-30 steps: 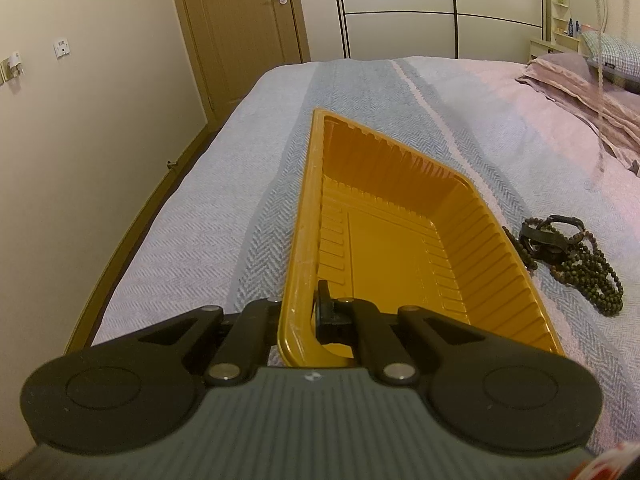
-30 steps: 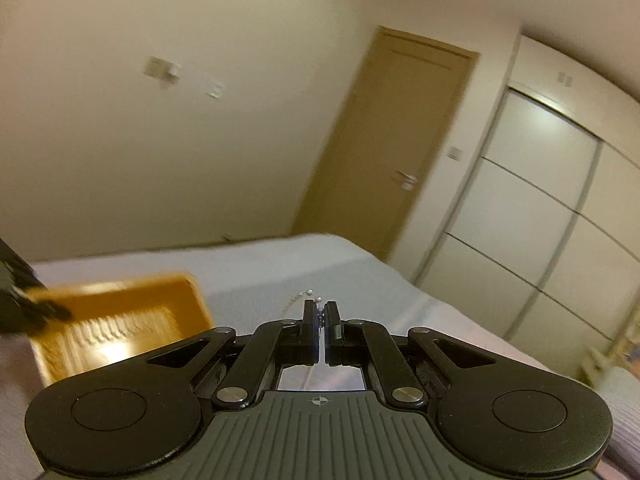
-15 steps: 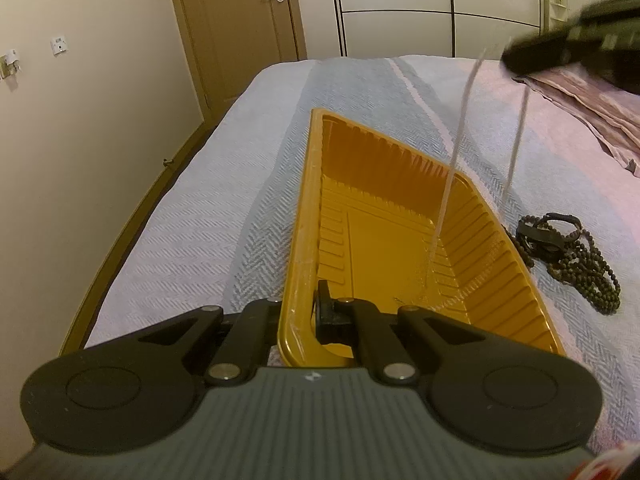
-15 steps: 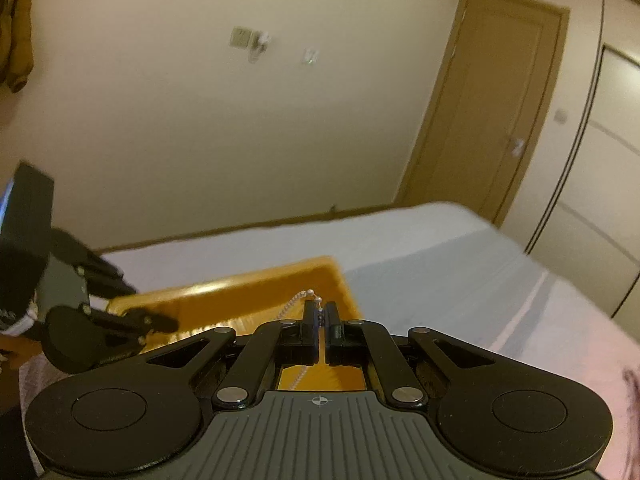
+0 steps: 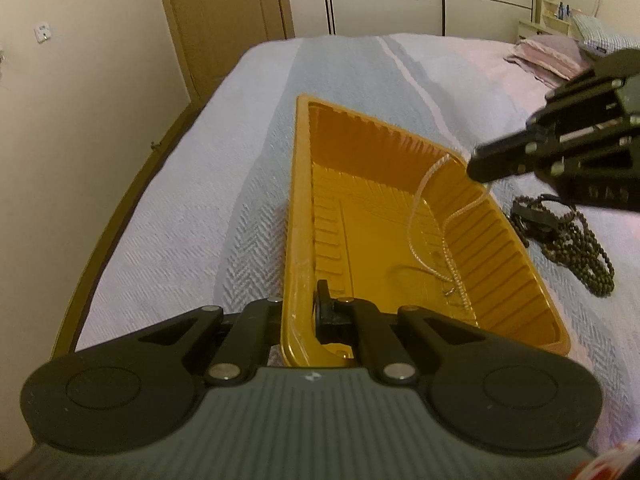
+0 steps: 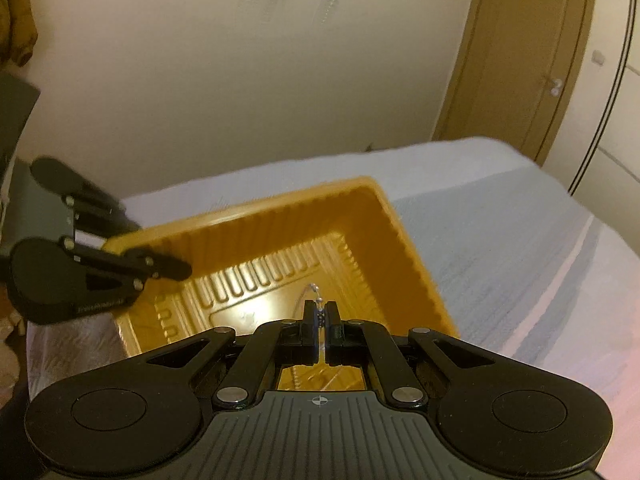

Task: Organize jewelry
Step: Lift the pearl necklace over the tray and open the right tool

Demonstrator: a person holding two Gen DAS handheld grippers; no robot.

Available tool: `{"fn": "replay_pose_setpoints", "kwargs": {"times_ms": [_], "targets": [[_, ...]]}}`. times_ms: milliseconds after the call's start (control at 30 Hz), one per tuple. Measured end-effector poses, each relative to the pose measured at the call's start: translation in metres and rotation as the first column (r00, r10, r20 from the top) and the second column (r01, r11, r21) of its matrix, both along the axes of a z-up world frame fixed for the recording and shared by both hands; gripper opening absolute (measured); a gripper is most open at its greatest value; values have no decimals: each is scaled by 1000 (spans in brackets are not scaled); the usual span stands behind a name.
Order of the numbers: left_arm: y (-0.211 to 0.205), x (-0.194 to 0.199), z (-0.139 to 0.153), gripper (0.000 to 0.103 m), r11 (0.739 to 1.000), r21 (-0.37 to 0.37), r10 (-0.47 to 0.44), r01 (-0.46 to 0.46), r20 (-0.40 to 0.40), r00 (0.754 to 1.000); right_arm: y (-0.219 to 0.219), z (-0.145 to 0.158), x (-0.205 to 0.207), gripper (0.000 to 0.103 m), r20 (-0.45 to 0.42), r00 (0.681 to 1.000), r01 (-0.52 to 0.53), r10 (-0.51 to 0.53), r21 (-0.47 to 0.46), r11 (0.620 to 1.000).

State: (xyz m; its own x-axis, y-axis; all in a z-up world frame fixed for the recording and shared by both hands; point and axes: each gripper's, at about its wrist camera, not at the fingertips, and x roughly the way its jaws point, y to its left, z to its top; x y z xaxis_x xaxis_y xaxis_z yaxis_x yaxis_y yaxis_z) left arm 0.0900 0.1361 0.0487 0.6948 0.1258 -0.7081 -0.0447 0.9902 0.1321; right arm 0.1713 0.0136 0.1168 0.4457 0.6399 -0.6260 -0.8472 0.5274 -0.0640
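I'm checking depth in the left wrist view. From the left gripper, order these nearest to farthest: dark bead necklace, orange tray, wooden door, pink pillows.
1. orange tray: its near rim sits clamped between the left gripper fingers.
2. dark bead necklace: on the bedspread, right of the tray.
3. pink pillows: far right, at the head of the bed.
4. wooden door: beyond the bed's far end, upper left.

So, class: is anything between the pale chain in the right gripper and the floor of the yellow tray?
Nothing visible. The chain hangs from the right gripper into the tray, its lower end already on the floor. The left gripper pinches the tray's near rim.
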Motion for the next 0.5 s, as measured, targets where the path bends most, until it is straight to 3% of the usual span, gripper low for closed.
{"fn": "replay_pose_setpoints", "kwargs": {"times_ms": [167, 500], "targets": [[-1, 2, 0, 3, 1000, 19, -17, 18, -32, 999, -6, -8, 8, 3, -50, 999, -3, 2, -24, 1000], [-5, 6, -1, 3, 998, 45, -34, 37, -63, 997, -18, -10, 10, 3, -125, 992, 40, -34, 52, 998]]}}
